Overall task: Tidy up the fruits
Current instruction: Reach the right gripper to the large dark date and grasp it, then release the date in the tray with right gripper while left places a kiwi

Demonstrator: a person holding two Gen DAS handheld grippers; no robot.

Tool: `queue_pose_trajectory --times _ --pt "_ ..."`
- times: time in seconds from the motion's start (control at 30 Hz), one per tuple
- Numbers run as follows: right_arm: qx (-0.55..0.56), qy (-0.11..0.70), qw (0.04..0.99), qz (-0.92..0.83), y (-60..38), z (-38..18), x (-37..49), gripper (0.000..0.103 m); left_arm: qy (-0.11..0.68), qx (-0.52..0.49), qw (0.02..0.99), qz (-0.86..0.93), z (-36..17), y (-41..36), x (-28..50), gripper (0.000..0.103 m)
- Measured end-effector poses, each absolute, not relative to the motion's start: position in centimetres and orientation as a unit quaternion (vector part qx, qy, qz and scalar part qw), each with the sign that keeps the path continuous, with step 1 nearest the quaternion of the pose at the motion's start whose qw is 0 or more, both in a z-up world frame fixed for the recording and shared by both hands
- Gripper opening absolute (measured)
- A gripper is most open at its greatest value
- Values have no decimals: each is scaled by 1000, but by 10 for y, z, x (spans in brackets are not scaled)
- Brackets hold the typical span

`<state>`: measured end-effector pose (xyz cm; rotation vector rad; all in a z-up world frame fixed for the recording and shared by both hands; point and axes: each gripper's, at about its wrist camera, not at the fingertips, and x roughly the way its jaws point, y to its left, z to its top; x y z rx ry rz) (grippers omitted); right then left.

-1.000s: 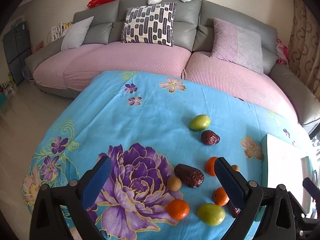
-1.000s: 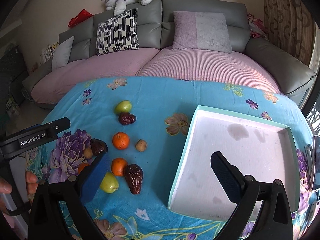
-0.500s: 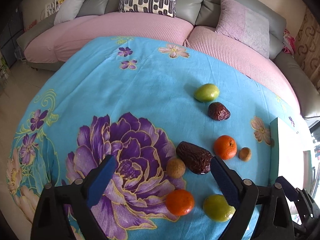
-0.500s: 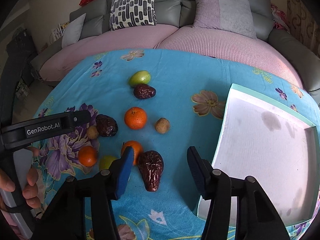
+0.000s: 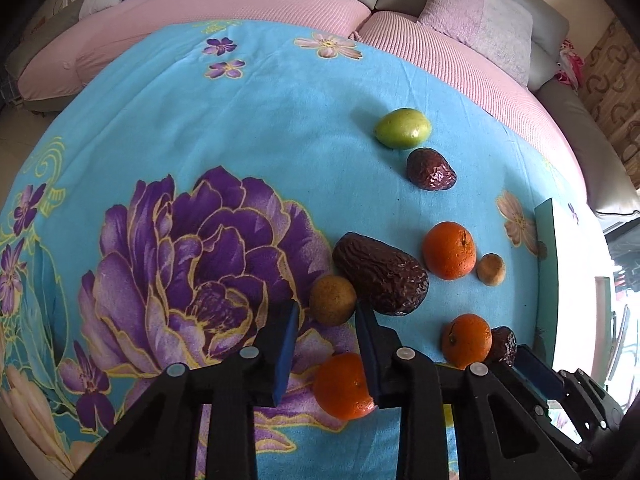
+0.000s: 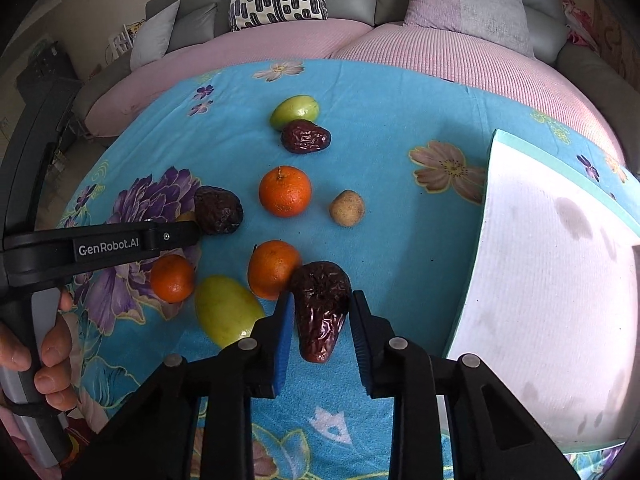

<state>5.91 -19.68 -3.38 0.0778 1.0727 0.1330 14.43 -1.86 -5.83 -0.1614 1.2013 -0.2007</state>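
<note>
Straddling the wrinkled date with my right gripper, jaws narrow but not yet touching, I risk nudging the orange pressed against it on the cloth, beside the empty tray.

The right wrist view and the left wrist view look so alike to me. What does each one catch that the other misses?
Only the right wrist view shows the white tray's inside, the near green fruit, a hand holding the left gripper, and the right gripper straddling a dark wrinkled date.

Only the left wrist view shows the left gripper closing in on a small brown fruit.

Both show the far green fruit, oranges, blue floral cloth and sofa.
</note>
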Motion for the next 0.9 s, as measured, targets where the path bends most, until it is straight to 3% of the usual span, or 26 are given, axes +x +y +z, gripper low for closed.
queue_pose_trajectory --times 0.23,0.27,0.47,0.63,0.77,0.9 --pt "61 480 874 44 -215 -12 55 29 539 -81 832 -99 -38 -20 145 21" --pt "63 476 876 40 -218 -9 56 29 535 -85 834 -100 -35 -20 144 13" --pt "91 464 881 5 -249 2 52 29 517 -77 846 -106 -28 -23 142 12" --pt "102 465 879 -8 -263 1 49 29 547 -94 828 -84 -45 -16 148 17" --pt "99 466 879 -5 -260 0 49 29 559 -93 820 -77 -52 -12 147 35" --pt "98 465 880 -6 -258 -1 49 29 568 -79 816 -80 -58 -16 148 35"
